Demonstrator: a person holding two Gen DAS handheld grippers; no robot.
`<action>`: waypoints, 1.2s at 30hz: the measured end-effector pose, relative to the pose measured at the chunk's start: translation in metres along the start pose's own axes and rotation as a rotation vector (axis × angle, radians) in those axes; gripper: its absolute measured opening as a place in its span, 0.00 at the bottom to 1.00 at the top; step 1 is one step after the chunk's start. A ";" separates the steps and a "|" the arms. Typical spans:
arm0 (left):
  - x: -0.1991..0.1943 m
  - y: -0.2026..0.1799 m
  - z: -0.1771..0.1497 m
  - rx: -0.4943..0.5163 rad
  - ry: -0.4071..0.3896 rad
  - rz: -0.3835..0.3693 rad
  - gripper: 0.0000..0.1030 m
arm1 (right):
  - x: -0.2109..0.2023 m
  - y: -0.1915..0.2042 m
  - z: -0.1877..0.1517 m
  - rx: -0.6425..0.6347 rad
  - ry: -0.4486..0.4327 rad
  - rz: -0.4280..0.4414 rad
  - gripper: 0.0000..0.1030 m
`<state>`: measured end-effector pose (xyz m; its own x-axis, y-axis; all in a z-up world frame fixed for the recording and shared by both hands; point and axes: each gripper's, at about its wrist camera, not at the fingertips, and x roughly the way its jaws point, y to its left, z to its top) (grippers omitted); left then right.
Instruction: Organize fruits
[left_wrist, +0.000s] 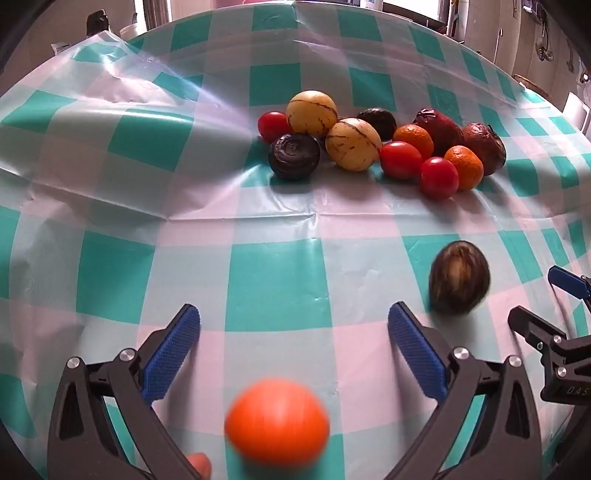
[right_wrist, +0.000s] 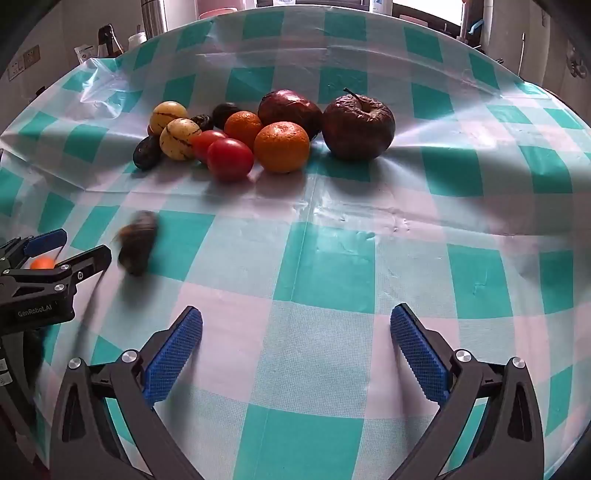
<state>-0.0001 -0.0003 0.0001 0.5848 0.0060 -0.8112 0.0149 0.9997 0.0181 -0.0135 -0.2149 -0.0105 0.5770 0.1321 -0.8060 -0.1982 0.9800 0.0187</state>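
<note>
Left wrist view: left gripper spread wide, nothing gripped; blurred orange fruit low centre between its arms, dark striped fruit right of it, fruit pile upper centre.

Right wrist view: right gripper wide, empty; pile upper left on checked tablecloth.

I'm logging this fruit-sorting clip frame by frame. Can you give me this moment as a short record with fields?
surface: table under a teal and white checked cloth
main pile: tomatoes, oranges, striped yellow fruits, dark fruits and wrinkled apples, clustered at the far side
stray pieces: blurred brown striped fruit and blurred orange fruit, both apart from the pile
left gripper: open, holding nothing; orange fruit lies low between its arms
right gripper: open, holding nothing
</note>
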 end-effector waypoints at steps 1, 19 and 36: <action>0.000 0.000 0.000 -0.004 0.005 -0.005 0.99 | 0.000 0.000 0.000 0.000 0.000 0.000 0.96; 0.000 0.000 0.000 -0.004 0.004 -0.006 0.99 | 0.000 0.000 0.000 0.002 0.004 0.002 0.96; 0.000 0.000 0.000 -0.004 0.003 -0.006 0.99 | 0.001 0.000 0.000 0.001 0.004 0.002 0.96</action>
<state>0.0002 0.0000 0.0001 0.5819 0.0001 -0.8132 0.0149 0.9998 0.0108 -0.0132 -0.2148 -0.0110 0.5736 0.1335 -0.8082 -0.1982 0.9799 0.0212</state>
